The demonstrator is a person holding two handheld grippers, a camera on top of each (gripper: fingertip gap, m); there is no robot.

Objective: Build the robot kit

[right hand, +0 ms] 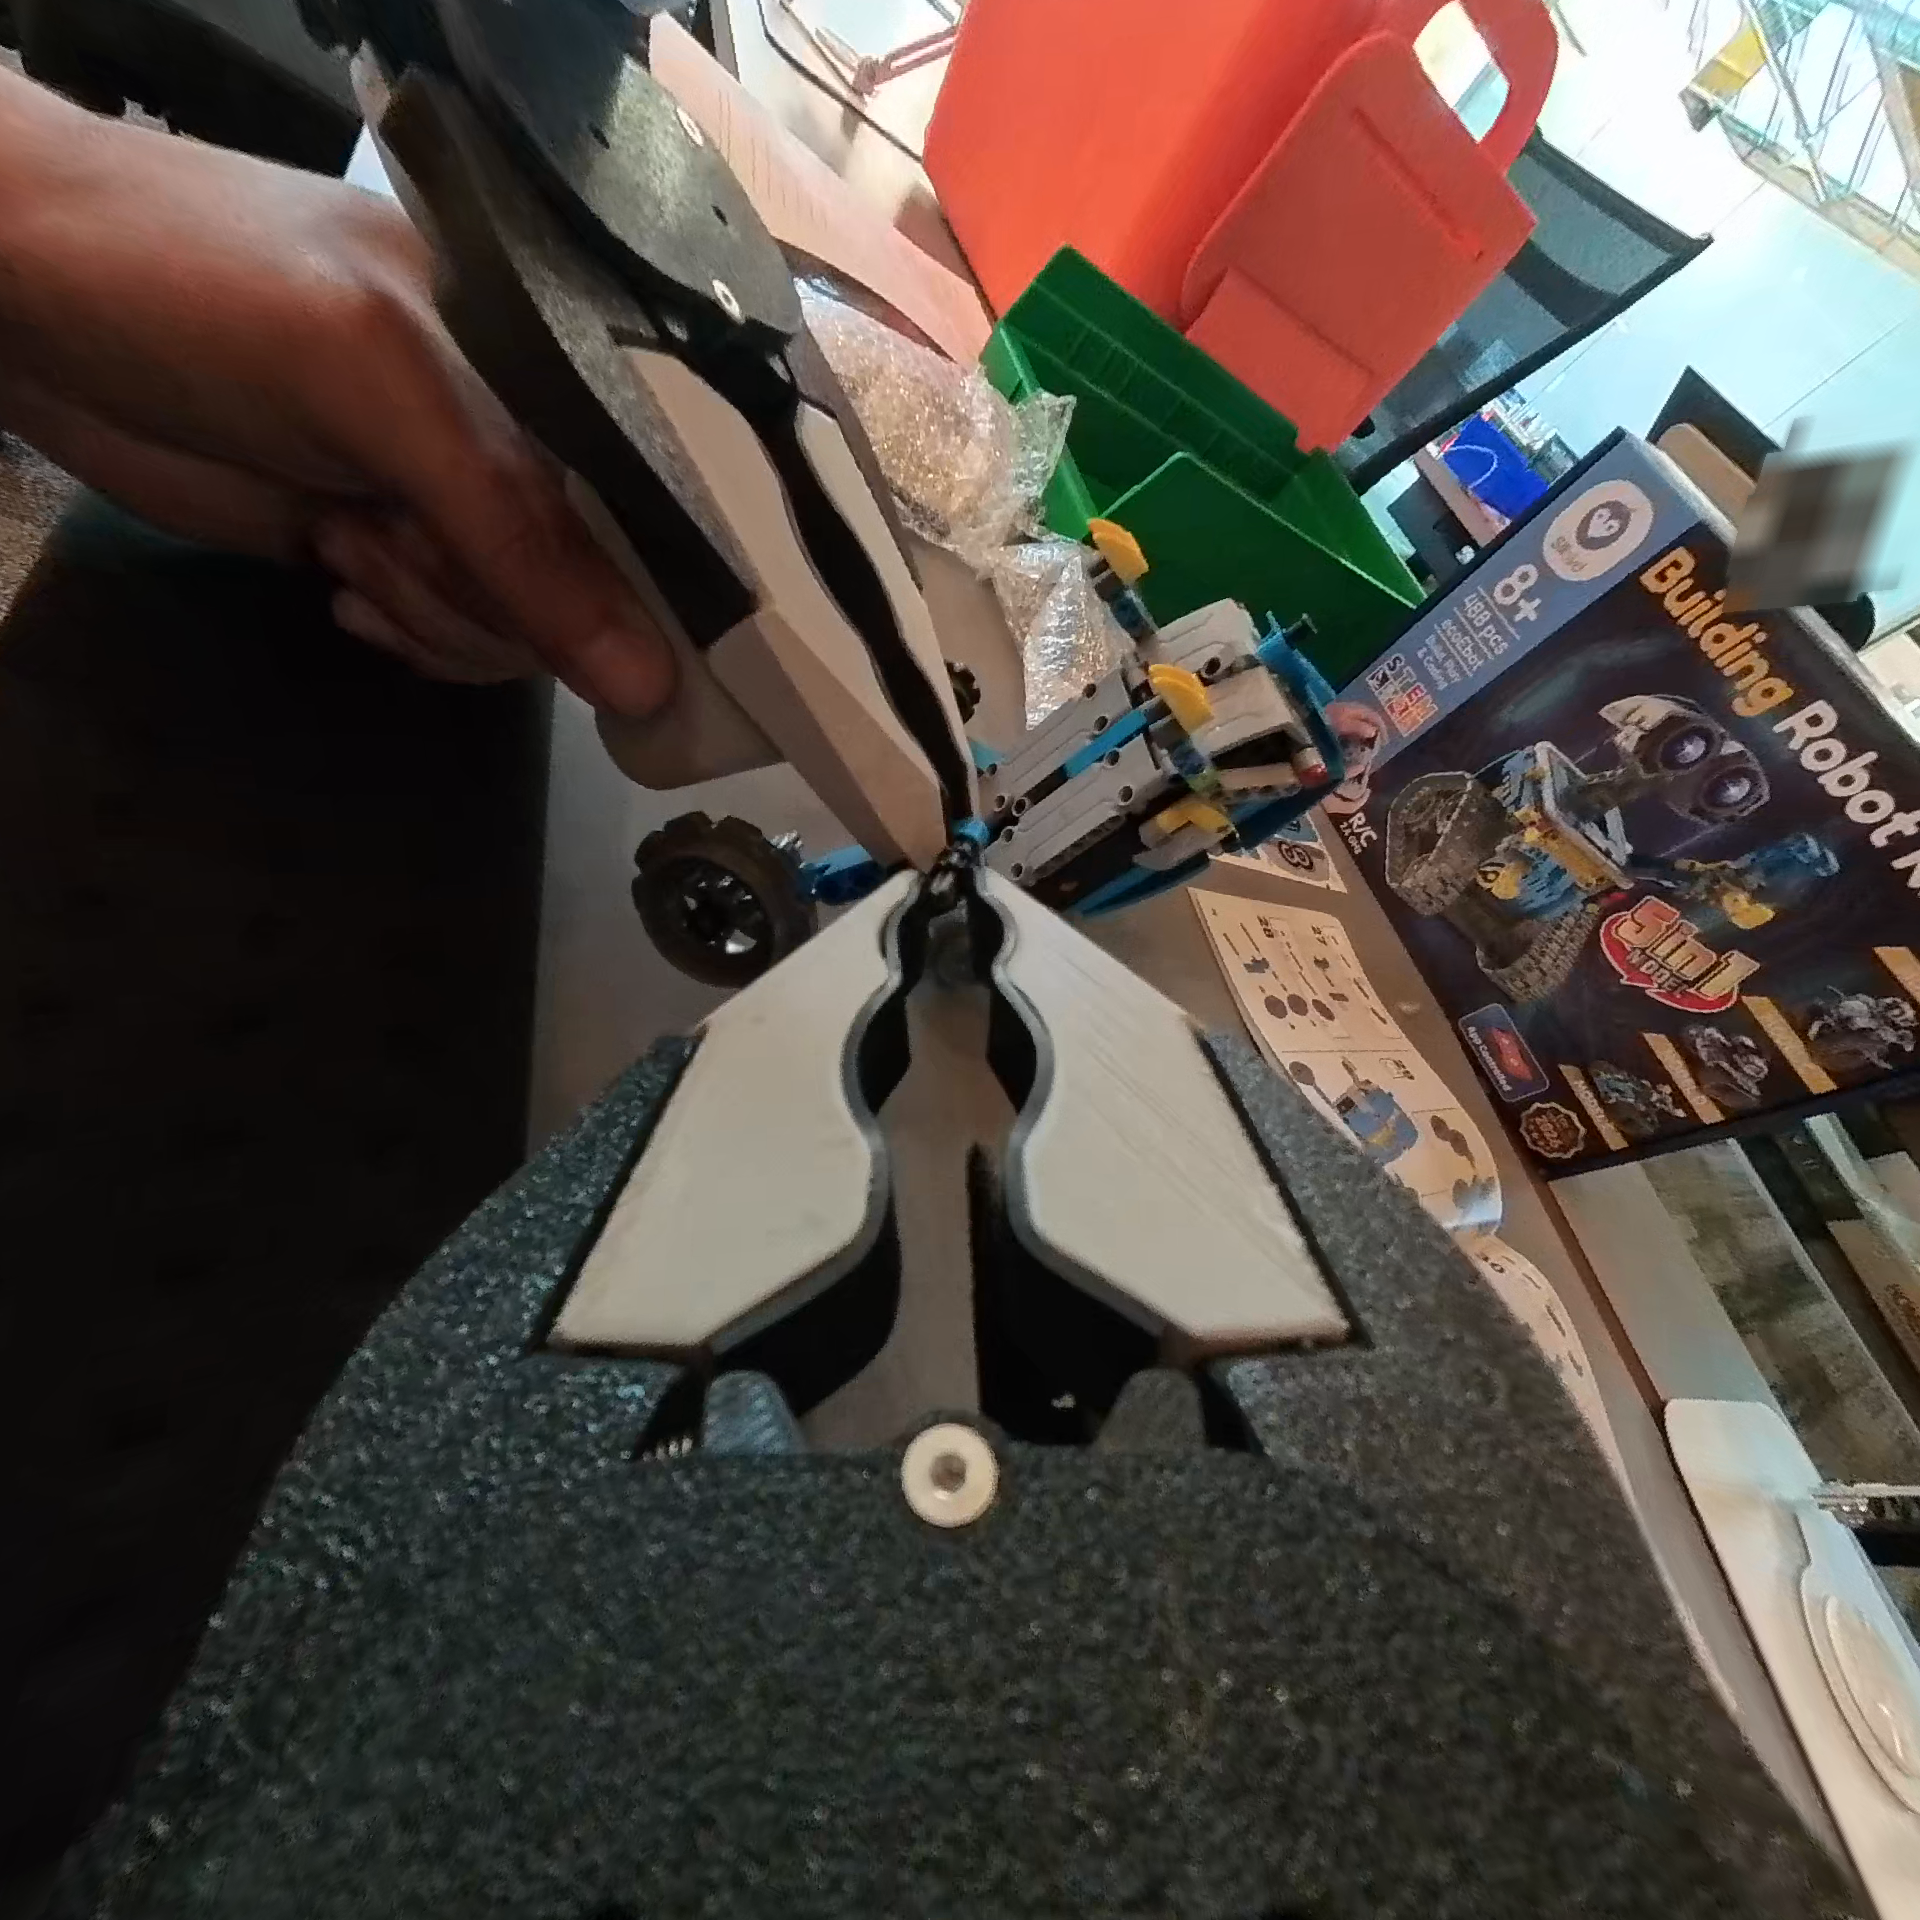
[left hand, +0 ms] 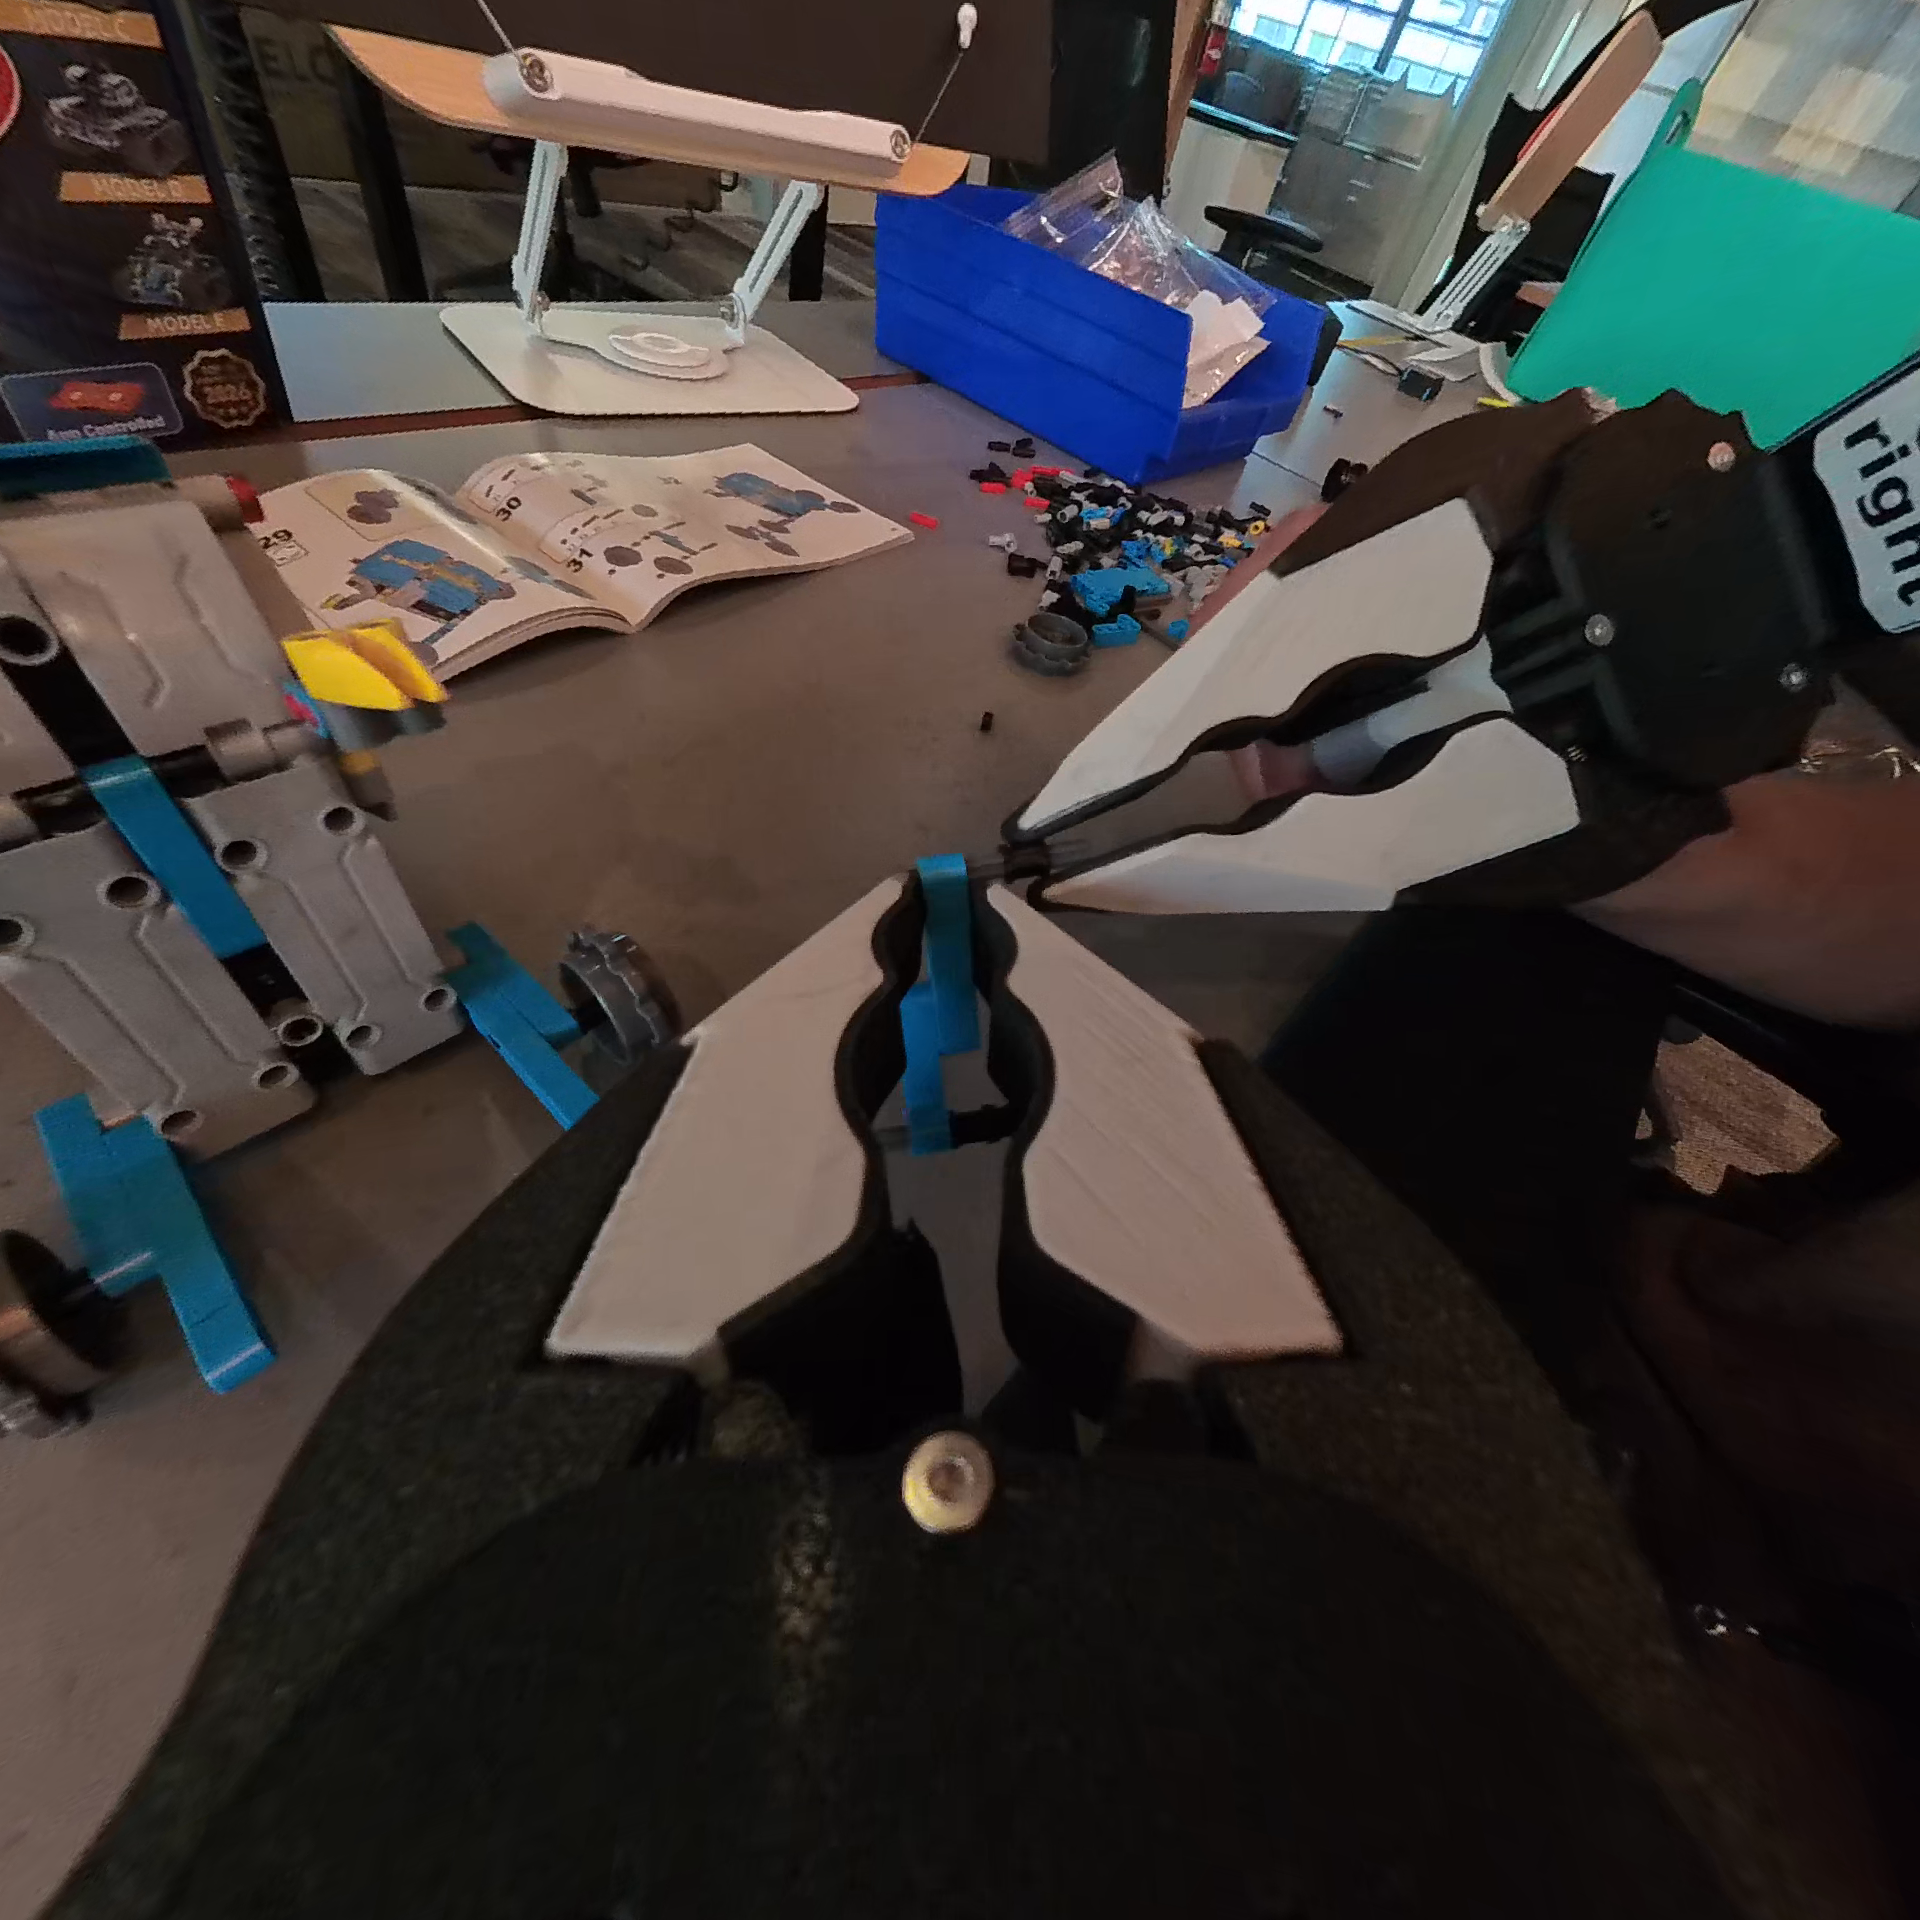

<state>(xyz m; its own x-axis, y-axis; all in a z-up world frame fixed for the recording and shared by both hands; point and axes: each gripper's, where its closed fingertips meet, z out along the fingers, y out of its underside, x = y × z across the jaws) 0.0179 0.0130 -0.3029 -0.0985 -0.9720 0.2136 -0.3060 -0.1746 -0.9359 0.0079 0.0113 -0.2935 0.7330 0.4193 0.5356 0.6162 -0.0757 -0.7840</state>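
Note:
My left gripper (left hand: pixel 943 883) is shut on a blue beam piece (left hand: pixel 940 997) that stands upright between its white fingers, above the grey table (left hand: pixel 727 748). My right gripper (left hand: pixel 1023 857) comes in from the right, shut on a small black pin (left hand: pixel 1013 858) whose end touches the top of the blue beam. In the right wrist view my right gripper (right hand: pixel 948 883) holds the black pin (right hand: pixel 951 868) tip to tip against the left gripper (right hand: pixel 961 821), where a bit of the blue beam (right hand: pixel 969 828) shows. A person's hand (right hand: pixel 395 499) holds the left gripper.
A half-built grey and blue vehicle model (left hand: pixel 187 883) with black wheels (right hand: pixel 712 914) lies at the left. An open instruction booklet (left hand: pixel 582 540), a heap of small loose parts (left hand: pixel 1122 540), a blue bin (left hand: pixel 1081 322), a white stand (left hand: pixel 665 353), a green bin (right hand: pixel 1195 447) and the kit box (right hand: pixel 1662 831) stand around. The tips of both grippers are at nearly the same place.

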